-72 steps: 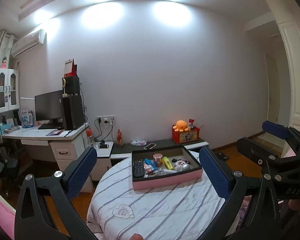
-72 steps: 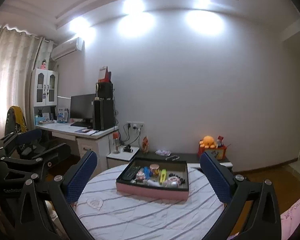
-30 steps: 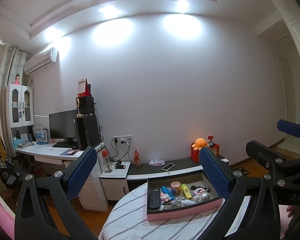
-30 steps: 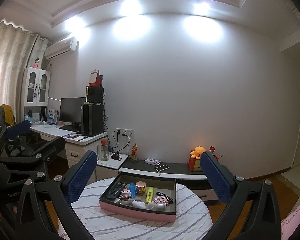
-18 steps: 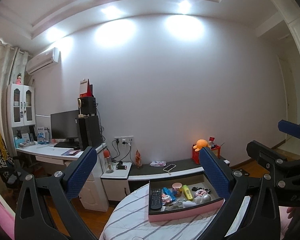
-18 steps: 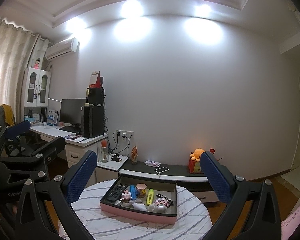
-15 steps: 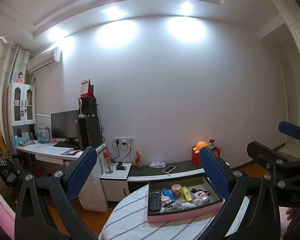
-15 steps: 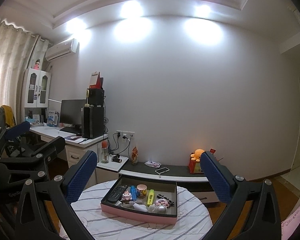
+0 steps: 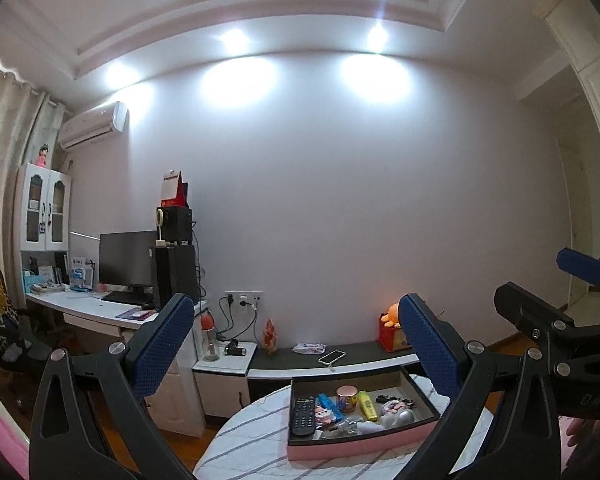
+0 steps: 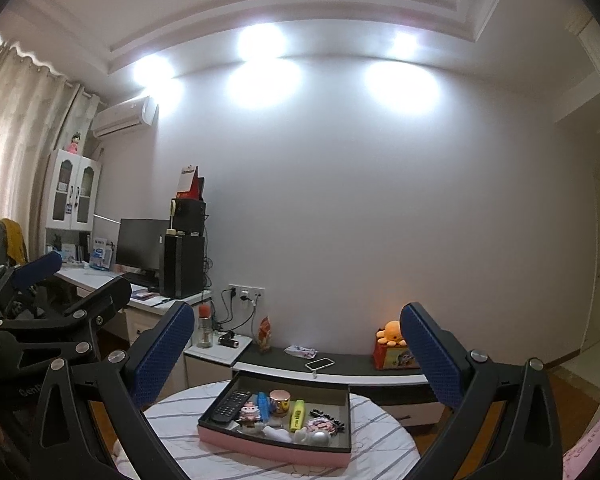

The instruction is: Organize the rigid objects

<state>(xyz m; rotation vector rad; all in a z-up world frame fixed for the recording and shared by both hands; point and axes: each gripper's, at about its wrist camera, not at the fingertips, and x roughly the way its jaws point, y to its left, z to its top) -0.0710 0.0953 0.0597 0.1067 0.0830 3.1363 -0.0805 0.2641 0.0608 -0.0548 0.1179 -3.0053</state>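
A pink tray [image 9: 360, 446] with a dark inside stands on a round table [image 9: 240, 436] with a striped white cloth. In it lie a black remote [image 9: 303, 416], a gold cup [image 9: 347, 397], a yellow marker [image 9: 367, 404] and several small items. The tray [image 10: 272, 448] also shows in the right wrist view, with the remote [image 10: 231, 400]. My left gripper [image 9: 292, 340] is open and empty, raised well back from the tray. My right gripper [image 10: 296, 344] is open and empty, also raised and apart from it.
A low dark shelf [image 9: 340, 360] behind the table holds a phone [image 9: 332, 357] and an orange plush on a red box [image 10: 392, 344]. A desk [image 9: 100, 316] with monitor and speakers stands at the left. A door opening is at the right.
Both grippers have tilted upward and drawn back, so the table and tray sit lower in both views. Both stay open and empty.
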